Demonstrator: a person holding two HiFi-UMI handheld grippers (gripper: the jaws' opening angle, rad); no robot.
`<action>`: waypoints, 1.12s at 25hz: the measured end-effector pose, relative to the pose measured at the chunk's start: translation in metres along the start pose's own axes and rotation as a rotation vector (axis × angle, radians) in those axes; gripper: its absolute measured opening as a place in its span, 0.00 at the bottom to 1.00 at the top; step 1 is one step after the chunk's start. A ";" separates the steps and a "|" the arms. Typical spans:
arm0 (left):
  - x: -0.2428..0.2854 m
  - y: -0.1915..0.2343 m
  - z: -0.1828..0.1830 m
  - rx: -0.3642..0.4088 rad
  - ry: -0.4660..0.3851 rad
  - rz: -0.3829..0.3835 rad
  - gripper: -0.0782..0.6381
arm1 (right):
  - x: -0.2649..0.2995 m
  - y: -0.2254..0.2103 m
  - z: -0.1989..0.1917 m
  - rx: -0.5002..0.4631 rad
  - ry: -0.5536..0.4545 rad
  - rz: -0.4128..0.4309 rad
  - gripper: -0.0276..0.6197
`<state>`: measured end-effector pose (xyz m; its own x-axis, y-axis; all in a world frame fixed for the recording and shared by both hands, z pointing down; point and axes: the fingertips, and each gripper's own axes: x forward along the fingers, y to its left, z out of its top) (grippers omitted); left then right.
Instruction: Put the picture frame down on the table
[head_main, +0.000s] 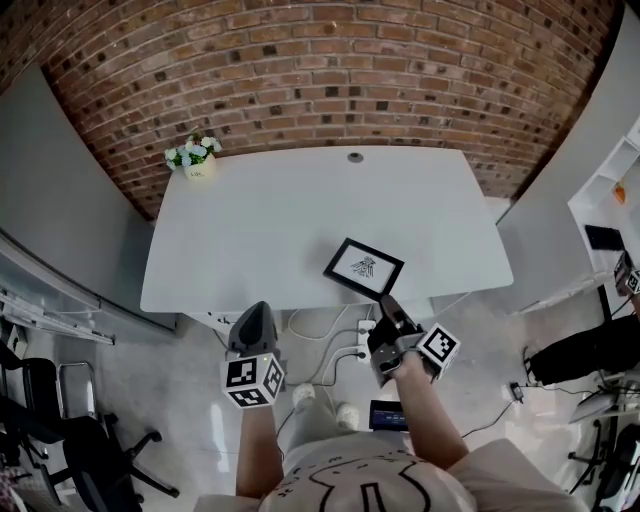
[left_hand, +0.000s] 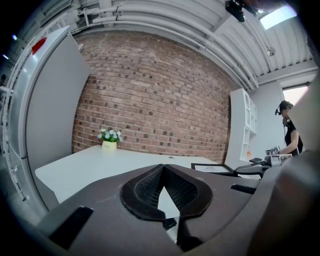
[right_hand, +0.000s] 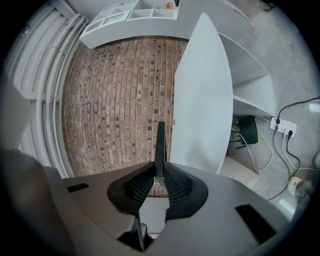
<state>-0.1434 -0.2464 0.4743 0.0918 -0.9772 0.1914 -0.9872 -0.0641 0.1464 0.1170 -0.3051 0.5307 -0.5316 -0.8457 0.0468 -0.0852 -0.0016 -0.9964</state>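
Right gripper (head_main: 388, 305) clamped on near edge of black picture frame (head_main: 364, 267), frame over near-right part of white table (head_main: 300, 210); tabletop contact unclear. Left gripper (head_main: 254, 310): 2 jaws together, empty, off table's near edge.
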 end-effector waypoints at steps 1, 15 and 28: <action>0.003 0.002 -0.002 -0.002 0.009 -0.002 0.13 | 0.001 -0.004 0.000 -0.001 -0.001 -0.013 0.14; 0.019 0.017 -0.036 -0.020 0.096 -0.029 0.13 | 0.003 -0.056 -0.005 0.034 -0.037 -0.147 0.14; 0.015 0.015 -0.064 -0.044 0.150 -0.045 0.13 | -0.009 -0.087 -0.010 0.039 -0.064 -0.218 0.14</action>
<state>-0.1484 -0.2494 0.5413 0.1577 -0.9321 0.3261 -0.9752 -0.0952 0.1996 0.1206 -0.2914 0.6173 -0.4496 -0.8551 0.2584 -0.1590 -0.2081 -0.9651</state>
